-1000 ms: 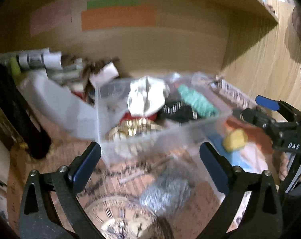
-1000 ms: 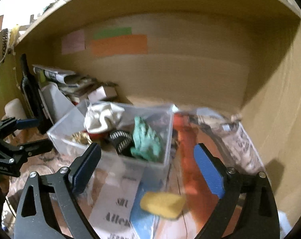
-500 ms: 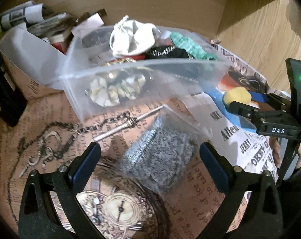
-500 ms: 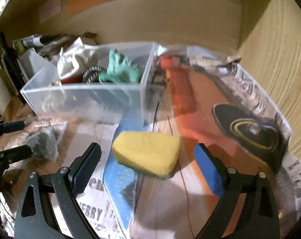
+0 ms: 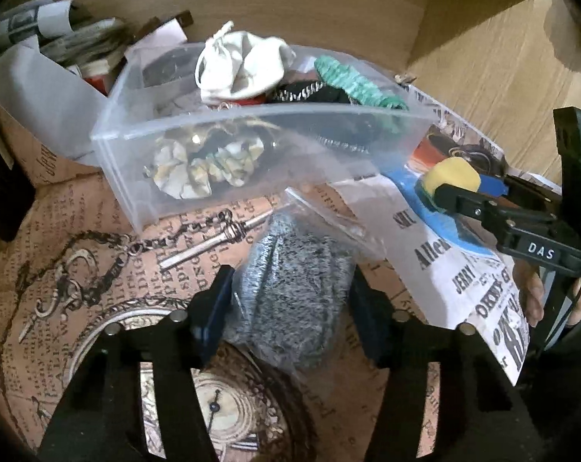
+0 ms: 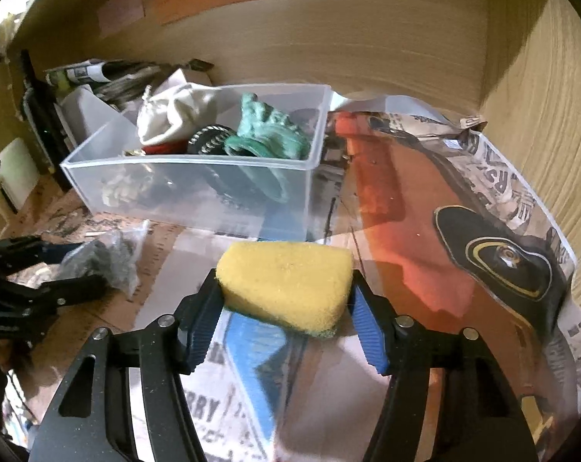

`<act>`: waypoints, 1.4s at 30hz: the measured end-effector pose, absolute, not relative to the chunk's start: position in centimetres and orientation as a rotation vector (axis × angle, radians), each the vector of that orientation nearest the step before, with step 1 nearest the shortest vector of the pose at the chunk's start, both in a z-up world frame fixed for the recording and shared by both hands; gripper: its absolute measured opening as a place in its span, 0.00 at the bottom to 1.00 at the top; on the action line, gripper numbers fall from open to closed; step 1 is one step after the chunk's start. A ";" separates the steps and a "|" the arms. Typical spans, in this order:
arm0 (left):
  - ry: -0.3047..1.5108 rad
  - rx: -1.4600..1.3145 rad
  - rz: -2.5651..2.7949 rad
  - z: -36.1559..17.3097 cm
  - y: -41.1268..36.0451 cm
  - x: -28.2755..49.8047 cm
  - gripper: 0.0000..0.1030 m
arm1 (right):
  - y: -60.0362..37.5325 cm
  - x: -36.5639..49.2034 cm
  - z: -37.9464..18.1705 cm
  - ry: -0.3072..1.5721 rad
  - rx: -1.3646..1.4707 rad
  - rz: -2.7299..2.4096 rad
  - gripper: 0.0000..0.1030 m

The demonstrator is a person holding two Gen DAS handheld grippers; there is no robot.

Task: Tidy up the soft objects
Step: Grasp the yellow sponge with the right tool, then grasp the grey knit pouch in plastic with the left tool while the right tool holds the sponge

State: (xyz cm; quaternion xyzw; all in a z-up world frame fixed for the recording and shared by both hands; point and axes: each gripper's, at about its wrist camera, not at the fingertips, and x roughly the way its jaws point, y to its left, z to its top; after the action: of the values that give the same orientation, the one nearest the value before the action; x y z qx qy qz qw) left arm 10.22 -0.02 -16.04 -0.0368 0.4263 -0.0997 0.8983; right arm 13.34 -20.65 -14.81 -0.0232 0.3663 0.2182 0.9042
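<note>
A grey wiry scrubber in a clear bag (image 5: 290, 288) lies on the printed paper in front of a clear plastic bin (image 5: 144, 177). My left gripper (image 5: 290, 310) is closing its jaws on it, and both pads touch the bag's sides. In the right wrist view, a yellow sponge (image 6: 286, 277) sits between the blue pads of my right gripper (image 6: 284, 308), whose jaws are closing and touch both ends. The bin (image 6: 190, 188) holds a white pouch (image 6: 174, 115), a green knitted piece (image 6: 267, 127) and other soft items. The left wrist view shows the right gripper (image 5: 467, 186) on the sponge (image 5: 450, 173).
Rolled newspapers and papers (image 5: 59, 34) are piled at the back left. A dark object (image 5: 1, 177) stands at the left edge. Wooden walls close off the back and the right side (image 6: 540, 96). A person's fingers (image 5: 529, 292) hold the right gripper.
Both grippers came down toward the surface. Their jaws, wide open before, have narrowed: the left onto the bagged scrubber, the right onto the yellow sponge.
</note>
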 end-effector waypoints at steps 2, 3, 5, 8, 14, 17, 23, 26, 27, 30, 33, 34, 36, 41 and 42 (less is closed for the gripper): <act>0.865 -0.077 -0.202 -15.3 0.2 9.9 0.47 | -20.4 13.0 -14.2 0.741 -0.051 0.461 0.58; 0.854 -0.083 -0.199 -15.0 0.4 9.8 0.47 | -20.2 13.1 -13.9 0.733 -0.053 0.464 0.58; 0.826 -0.090 -0.186 -14.1 0.8 9.3 0.47 | -20.0 12.7 -12.9 0.707 -0.056 0.474 0.58; 0.776 -0.098 -0.167 -12.5 1.8 8.7 0.46 | -19.7 12.2 -11.2 0.656 -0.058 0.491 0.58; 0.652 -0.123 -0.133 -8.9 2.9 7.9 0.45 | -18.5 11.8 -7.9 0.554 -0.060 0.529 0.58; 0.594 -0.122 -0.126 -7.4 3.2 8.1 0.45 | -17.4 11.7 -6.5 0.506 -0.063 0.554 0.58; 0.628 -0.096 -0.136 -7.8 2.8 8.6 0.50 | -16.0 12.4 -6.3 0.496 -0.063 0.594 0.58; 0.685 -0.075 -0.124 -9.6 2.2 8.4 0.60 | -15.7 12.6 -6.9 0.516 -0.060 0.596 0.59; 0.707 -0.072 -0.126 -10.3 2.0 8.5 0.61 | -15.7 12.6 -7.0 0.522 -0.058 0.595 0.60; 0.774 -0.061 -0.140 -12.3 1.5 8.9 0.63 | -16.0 12.8 -7.4 0.541 -0.046 0.596 0.60; 0.845 -0.047 -0.155 -14.5 1.0 9.4 0.63 | -16.3 12.7 -7.6 0.547 -0.040 0.590 0.60; 0.862 -0.040 -0.159 -15.3 0.9 9.5 0.63 | -16.5 12.7 -7.6 0.547 -0.038 0.588 0.60; 0.884 -0.033 -0.159 -16.2 0.6 9.6 0.62 | -16.6 12.8 -7.7 0.550 -0.034 0.585 0.60; 0.854 -0.021 -0.163 -16.1 0.2 9.0 0.38 | -16.7 12.9 -7.8 0.556 -0.027 0.583 0.60; 0.844 -0.024 -0.164 -15.8 0.2 8.7 0.36 | -16.6 12.9 -7.8 0.557 -0.027 0.582 0.60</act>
State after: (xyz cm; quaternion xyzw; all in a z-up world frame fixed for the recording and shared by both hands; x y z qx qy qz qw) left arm 8.73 0.22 -15.78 -0.0119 0.4091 -0.0795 0.9090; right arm 12.90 -16.58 -7.85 -0.0132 0.2709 0.2831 0.9200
